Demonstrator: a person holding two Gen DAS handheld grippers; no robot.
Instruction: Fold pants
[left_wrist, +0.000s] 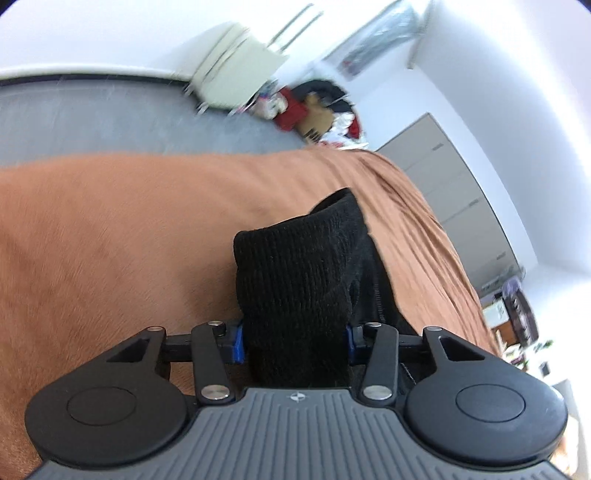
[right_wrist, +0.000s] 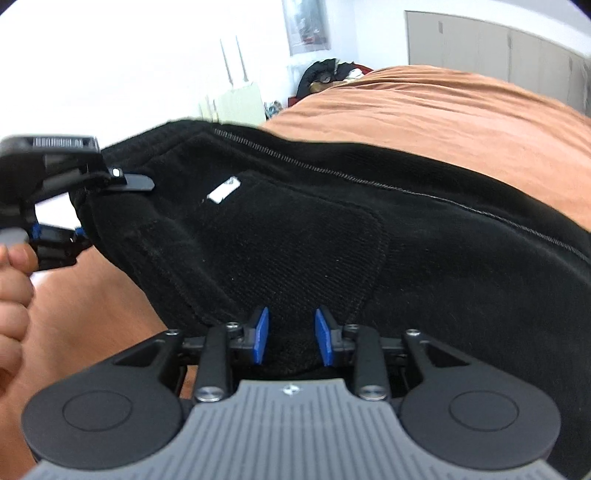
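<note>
Black knit pants (right_wrist: 295, 236) hang spread over an orange-brown bedspread (right_wrist: 461, 110), inside out, with a pocket bag and a white label (right_wrist: 223, 192) showing. My left gripper (left_wrist: 295, 339) is shut on a thick bunch of the black fabric (left_wrist: 299, 266), lifted above the bed. It also shows at the far left of the right wrist view (right_wrist: 59, 236), held by a hand and gripping the pants' edge. My right gripper (right_wrist: 291, 336) has its blue pads (right_wrist: 262, 332) a small gap apart, with the pants' lower edge lying between them.
The orange-brown bedspread (left_wrist: 110, 229) fills most of the left wrist view. Beyond it are grey floor (left_wrist: 110, 118), a pale chair (left_wrist: 240, 66), a pile of dark and red belongings (left_wrist: 321, 107) and grey cabinets (left_wrist: 454, 177) by white walls.
</note>
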